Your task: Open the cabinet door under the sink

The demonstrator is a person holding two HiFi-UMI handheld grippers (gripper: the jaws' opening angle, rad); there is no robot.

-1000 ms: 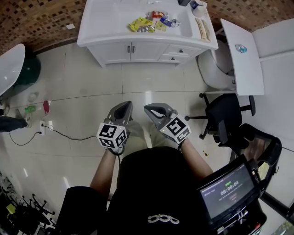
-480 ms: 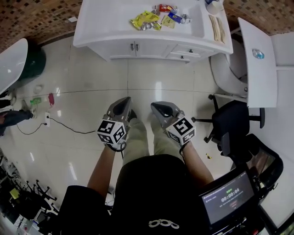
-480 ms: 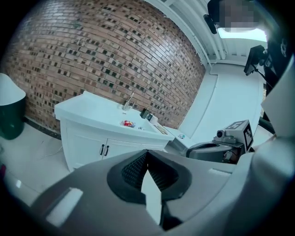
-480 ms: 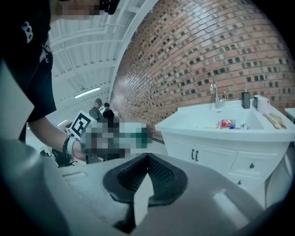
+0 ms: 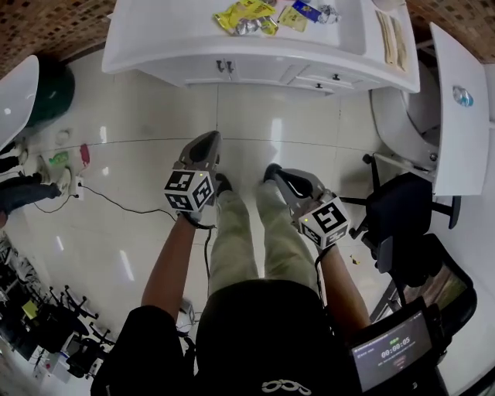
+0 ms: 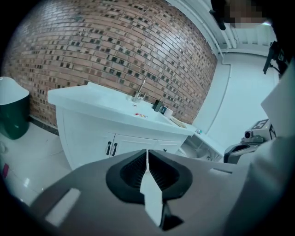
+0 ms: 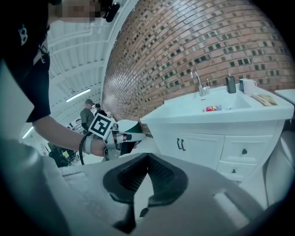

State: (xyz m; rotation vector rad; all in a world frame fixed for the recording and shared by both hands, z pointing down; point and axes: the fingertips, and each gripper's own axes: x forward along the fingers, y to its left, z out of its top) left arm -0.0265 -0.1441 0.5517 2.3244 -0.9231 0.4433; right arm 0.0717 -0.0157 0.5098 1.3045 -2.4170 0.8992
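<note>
The white vanity cabinet [image 5: 162, 62] stands at the top of the head view, both doors shut. Their two dark handles [image 5: 224, 66] sit side by side; they show again in the left gripper view [image 6: 111, 148] and the right gripper view [image 7: 180, 144]. My left gripper [image 5: 204, 144] points at the cabinet from well short of it over the floor. Its jaws are opening, with a thin slit and nothing between them [image 6: 147, 156]. My right gripper [image 5: 272, 173] hangs beside it, a little nearer me, jaws meeting at the tips and empty [image 7: 147, 156].
Snack packets [image 5: 247, 15] lie in the sink basin, and drawers [image 5: 334, 77] sit right of the doors. A white toilet [image 5: 402, 131], a black office chair [image 5: 402, 216] and a white panel [image 5: 456, 100] crowd the right. A green bin [image 5: 50, 93] and a floor cable [image 5: 116, 205] lie left.
The person has stepped toward the cabinet, which now sits higher in the head view. Both grippers sank lower, and the right one rolled and dropped toward the right.
</note>
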